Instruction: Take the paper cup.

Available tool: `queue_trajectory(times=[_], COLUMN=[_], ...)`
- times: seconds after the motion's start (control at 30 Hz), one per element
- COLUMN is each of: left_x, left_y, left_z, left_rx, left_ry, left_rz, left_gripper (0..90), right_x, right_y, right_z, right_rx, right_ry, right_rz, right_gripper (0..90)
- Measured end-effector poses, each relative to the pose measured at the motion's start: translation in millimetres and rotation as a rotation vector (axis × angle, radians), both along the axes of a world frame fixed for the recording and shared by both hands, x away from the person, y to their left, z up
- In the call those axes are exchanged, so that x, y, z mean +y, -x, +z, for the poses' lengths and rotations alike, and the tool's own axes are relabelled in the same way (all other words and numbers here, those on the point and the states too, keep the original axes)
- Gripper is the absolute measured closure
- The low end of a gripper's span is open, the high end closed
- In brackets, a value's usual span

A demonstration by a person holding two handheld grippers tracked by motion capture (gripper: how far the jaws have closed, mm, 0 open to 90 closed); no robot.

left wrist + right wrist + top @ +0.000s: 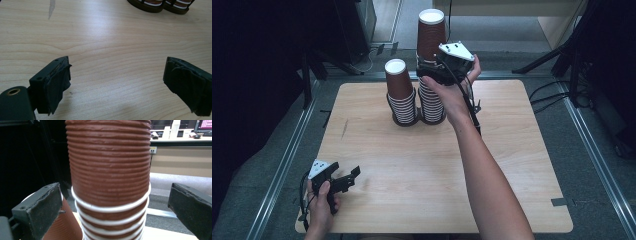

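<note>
Right gripper (428, 71), jaws wide open, straddles the top cup (110, 162) of the taller of 2 stacks (432, 100) at the table's (437, 170) far centre, positioned to pinch it. Left gripper (349, 179) rests open and empty, near left.

In the right gripper view the tall cup stack (110, 182) is cut off top & bottom, so its top cup's base and its foot stay out of frame. The short stack (63, 225) is mostly hidden behind a jaw. In the left gripper view, the 2 stack bottoms (160, 5) are clipped by the top edge. In the high view the right gripper (437, 70) covers part of the tall stack; can't tell jaw contact there.
</note>
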State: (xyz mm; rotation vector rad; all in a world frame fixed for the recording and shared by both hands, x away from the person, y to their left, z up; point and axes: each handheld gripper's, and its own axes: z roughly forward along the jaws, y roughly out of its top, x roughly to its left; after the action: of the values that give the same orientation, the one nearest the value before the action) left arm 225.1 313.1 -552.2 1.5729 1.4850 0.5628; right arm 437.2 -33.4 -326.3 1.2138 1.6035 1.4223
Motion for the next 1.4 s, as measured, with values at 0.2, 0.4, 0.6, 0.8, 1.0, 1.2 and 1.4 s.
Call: queue_trajectory(times=[0.2, 0.4, 0.6, 0.8, 1.0, 1.2, 1.4], left_x=[0.5, 0.5, 0.2, 0.7, 0.6, 0.9, 1.0], left_y=[0.0, -0.3, -0.4, -0.4, -0.5, -0.4, -0.4], left_z=[0.0, -0.1, -0.1, -0.1, -0.1, 0.0, 0.0], left_rx=[0.002, 0.002, 0.0, 0.0, 0.0, -0.001, -0.002], left_ry=[0.003, 0.004, 0.003, 0.01, 0.01, 0.011, 0.012], left_rz=[0.002, 0.0, -0.003, -0.008, -0.008, -0.009, -0.009], left_gripper=[7.5, 7.5, 7.5, 7.5, 7.5, 7.6, 7.5], right_x=[7.9, 15.6, 22.2, 24.5, 25.9, 26.7, 27.2], right_y=[-10.5, -18.5, -30.5, -35.7, -37.2, -36.8, -36.1], right_z=[7.0, 9.0, 4.9, 4.5, 2.5, 4.1, 6.5], right_rx=[-0.022, -0.025, -0.029, -0.043, -0.048, -0.05, -0.06], right_ry=[-0.008, 0.012, -0.01, -0.043, -0.028, -0.013, -0.017], right_rz=[0.0, -0.022, -0.035, -0.078, -0.081, -0.087, -0.09], right_gripper=[0.0, 0.0, 0.0, 0.0, 8.2, 8.8, 9.7])
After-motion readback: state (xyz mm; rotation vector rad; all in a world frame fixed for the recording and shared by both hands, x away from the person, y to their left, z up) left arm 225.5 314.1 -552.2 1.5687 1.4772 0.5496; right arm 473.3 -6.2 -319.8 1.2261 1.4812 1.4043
